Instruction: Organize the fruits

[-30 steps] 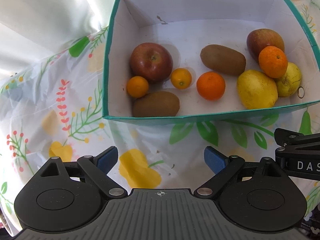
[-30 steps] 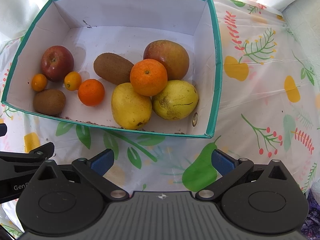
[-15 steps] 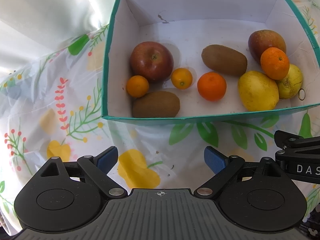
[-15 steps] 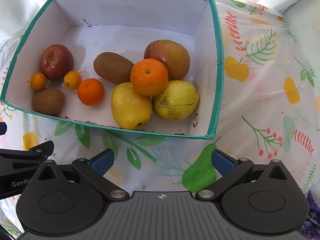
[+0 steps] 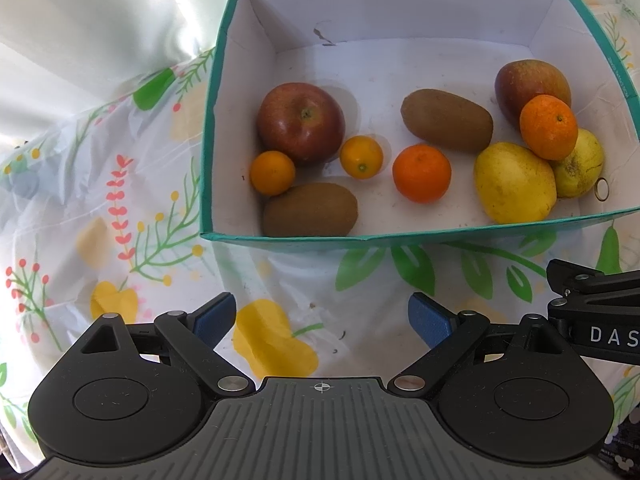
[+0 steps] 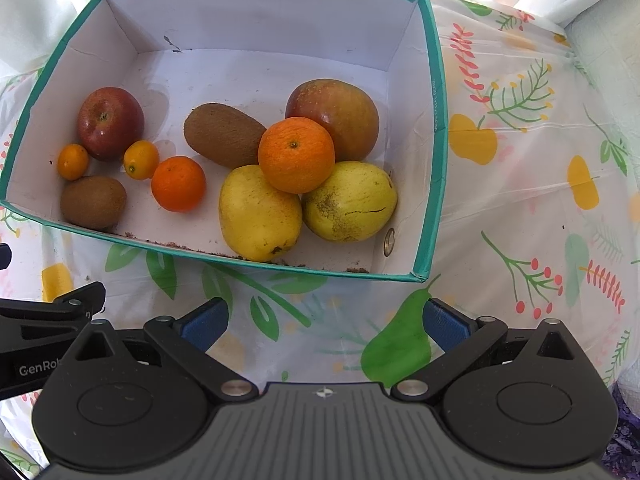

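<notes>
A teal-rimmed white box (image 5: pixel 208 160) (image 6: pixel 434 120) holds several fruits. At its left sit a red apple (image 5: pixel 301 122) (image 6: pixel 110 122), two small kumquats (image 5: pixel 272 172) (image 5: pixel 361 157) and a kiwi (image 5: pixel 310 210) (image 6: pixel 93 201). A mandarin (image 5: pixel 421 173) (image 6: pixel 178 183) and a second kiwi (image 5: pixel 446 119) (image 6: pixel 222 134) lie mid-box. At the right, an orange (image 6: pixel 296 154) (image 5: pixel 549 127) rests on two yellow pears (image 6: pixel 258 212) (image 6: pixel 350 200) beside another apple (image 6: pixel 334 114). My left gripper (image 5: pixel 322 318) and right gripper (image 6: pixel 324 320) hover open over the cloth in front of the box, both empty.
A floral plastic tablecloth (image 5: pixel 120 240) (image 6: pixel 540 184) covers the table around the box. Part of the right gripper's body (image 5: pixel 592 312) shows at the right edge of the left wrist view, and the left gripper's body (image 6: pixel 44 320) at the left edge of the right wrist view.
Both views have shifted only slightly; the box and fruits sit a touch differently in frame. No fruit has moved and both grippers stay open.
</notes>
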{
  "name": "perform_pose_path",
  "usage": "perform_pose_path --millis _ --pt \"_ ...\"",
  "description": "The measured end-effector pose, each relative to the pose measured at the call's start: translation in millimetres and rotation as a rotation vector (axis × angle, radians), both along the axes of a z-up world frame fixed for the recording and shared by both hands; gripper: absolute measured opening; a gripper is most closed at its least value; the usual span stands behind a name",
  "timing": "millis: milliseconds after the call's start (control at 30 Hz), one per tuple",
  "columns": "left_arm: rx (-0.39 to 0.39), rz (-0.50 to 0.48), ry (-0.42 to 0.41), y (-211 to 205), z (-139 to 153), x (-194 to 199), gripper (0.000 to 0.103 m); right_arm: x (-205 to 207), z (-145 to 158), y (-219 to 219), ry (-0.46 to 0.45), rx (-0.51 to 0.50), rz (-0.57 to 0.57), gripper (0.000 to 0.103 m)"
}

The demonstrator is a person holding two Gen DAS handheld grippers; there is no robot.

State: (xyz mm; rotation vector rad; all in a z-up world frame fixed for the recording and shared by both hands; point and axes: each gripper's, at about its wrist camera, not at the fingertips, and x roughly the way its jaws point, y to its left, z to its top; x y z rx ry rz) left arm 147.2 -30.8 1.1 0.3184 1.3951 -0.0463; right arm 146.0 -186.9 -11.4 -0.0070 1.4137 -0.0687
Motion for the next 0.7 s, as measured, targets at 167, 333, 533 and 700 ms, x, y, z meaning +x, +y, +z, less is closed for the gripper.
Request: perform_pose_path --millis 167,333,533,700 --pt "-0.004 0.002 0.002 0.1 -0.4 -0.1 0.096 0.3 -0.8 -1.0 0.001 -0.002 0.002 0.103" --pt "-0.004 0.001 0.0 -0.3 0.0 -0.8 0.096 0.6 -1.0 -0.6 0.001 -0.009 0.003 0.103" --pt "-0.005 0.005 0.006 -0.4 0.0 -0.2 0.096 0.6 -0.7 0.5 0.001 -0.016 0.006 0.103" --pt "-0.006 0.007 0.007 -0.2 -0.2 -0.1 0.096 0.7 -0.9 0.3 0.002 -0.015 0.007 0.103"
